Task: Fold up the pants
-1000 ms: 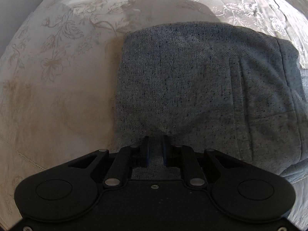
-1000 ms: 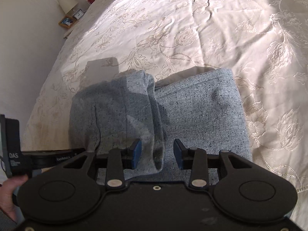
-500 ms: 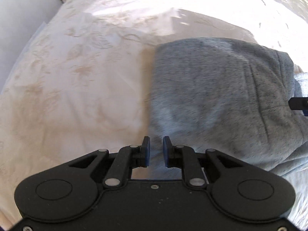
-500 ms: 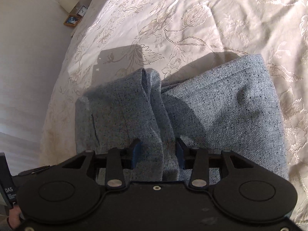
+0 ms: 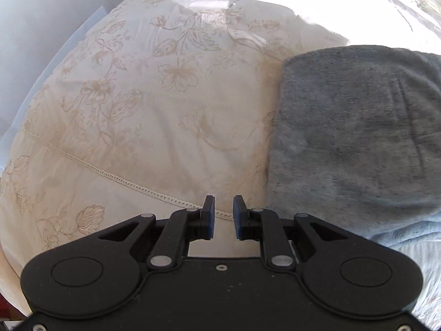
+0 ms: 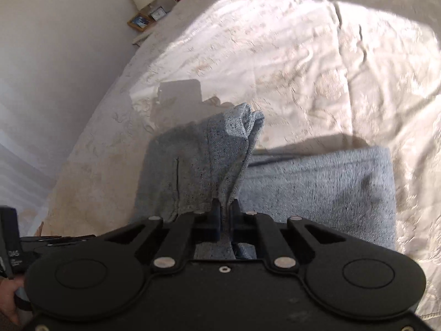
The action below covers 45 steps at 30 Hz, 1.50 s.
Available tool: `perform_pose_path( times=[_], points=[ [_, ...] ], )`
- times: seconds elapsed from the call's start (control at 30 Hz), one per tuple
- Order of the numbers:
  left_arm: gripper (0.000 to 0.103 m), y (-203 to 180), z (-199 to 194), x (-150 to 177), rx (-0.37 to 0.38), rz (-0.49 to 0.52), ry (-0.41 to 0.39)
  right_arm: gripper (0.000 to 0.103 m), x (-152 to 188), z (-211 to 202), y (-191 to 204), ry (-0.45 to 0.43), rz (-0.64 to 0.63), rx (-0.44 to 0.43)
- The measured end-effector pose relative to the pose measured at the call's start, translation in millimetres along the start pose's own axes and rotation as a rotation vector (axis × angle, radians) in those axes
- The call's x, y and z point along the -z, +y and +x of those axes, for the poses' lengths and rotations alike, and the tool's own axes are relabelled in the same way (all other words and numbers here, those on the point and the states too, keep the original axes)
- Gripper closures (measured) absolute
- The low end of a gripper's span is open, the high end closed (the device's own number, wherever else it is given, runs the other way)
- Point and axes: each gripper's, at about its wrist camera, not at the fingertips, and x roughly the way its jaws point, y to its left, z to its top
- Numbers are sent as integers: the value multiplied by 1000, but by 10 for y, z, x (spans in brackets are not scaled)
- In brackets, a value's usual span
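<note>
The cream bedspread embroidered with tan flowers [image 5: 165, 104] covers the whole work surface, sunlit at the far side and shaded near the camera. On it lie the grey speckled knit pants [image 6: 317, 187], already doubled into a compact block: in the right wrist view they sit in the near centre of the bed, and in the left wrist view the same bundle fills the right side, with bare bedspread to its left.

The right gripper [image 6: 226, 215] has its jaws closing on a raised ridge of the grey fabric, the cloth standing up between the pads and peaking at the far end while the flat layer stays on the bed to the right. The step in hand looks like carrying that lifted part over to make the next fold. To do it well, the pinch should take every layer of the ridge, not just the top one, and the lift should be high enough that the hanging cloth clears the flat panel before it is laid down edge to edge.

The left gripper [image 5: 223, 220] is only narrowly parted with nothing between its pads, hovering over bare bedspread just left of the bundle. It would help most by pinning the near left edge so the block does not drag.
</note>
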Motion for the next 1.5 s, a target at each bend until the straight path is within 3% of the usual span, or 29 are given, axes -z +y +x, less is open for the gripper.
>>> perform_pose_path(
  times=[0.13, 0.23, 0.27, 0.33, 0.4, 0.47, 0.53, 0.67, 0.8, 0.97, 1.03, 1.1, 1.27, 1.33, 1.5],
  points=[
    [78, -65, -55, -23, 30, 5, -13, 97, -15, -317, -123, -38, 1, 123],
    [78, -204, -18, -61, 50, 40, -17, 94, 80, -179, -397, 25, 17, 209],
    [78, -266, 0, -85, 55, 58, -17, 87, 143, -98, -503, 51, 17, 258],
    [78, -388, 0, -139, 73, 95, -24, 86, 184, -15, -626, 91, -3, 387],
    [78, -513, -19, -227, 99, 125, -47, 86, 168, -101, -602, 45, 2, 443],
    [78, -650, -20, -334, 124, 149, -65, 82, 166, -252, -529, -56, 12, 389],
    [78, -820, 20, -455, 140, 166, -91, 74, 124, -267, -453, -91, -3, 338],
    [77, -1145, 297, -643, 154, 194, -61, 73, 5, 161, -376, -32, -51, 360],
    [78, -1352, 625, -625, 143, 227, -3, 71, 76, 620, -498, 66, -39, 423],
    [79, -1614, 607, -407, 35, 451, -95, 71, 130, 673, -560, 56, -34, 425],
    [77, -1610, 552, -362, 23, 476, -120, 70, 127, 676, -580, 56, -56, 419],
    [69, -1532, 468, -359, 22, 452, -132, 56, 122, 615, -588, 39, -75, 425],
    [64, -1219, 225, -282, 32, 373, -176, 55, 192, 248, -621, -25, -87, 426],
    [55, -1061, 137, -241, 39, 332, -194, 55, 265, 81, -629, -68, -87, 444],
    [51, -731, 145, -252, 131, 215, -142, 55, 434, -144, -823, -62, -61, 468]
  ],
)
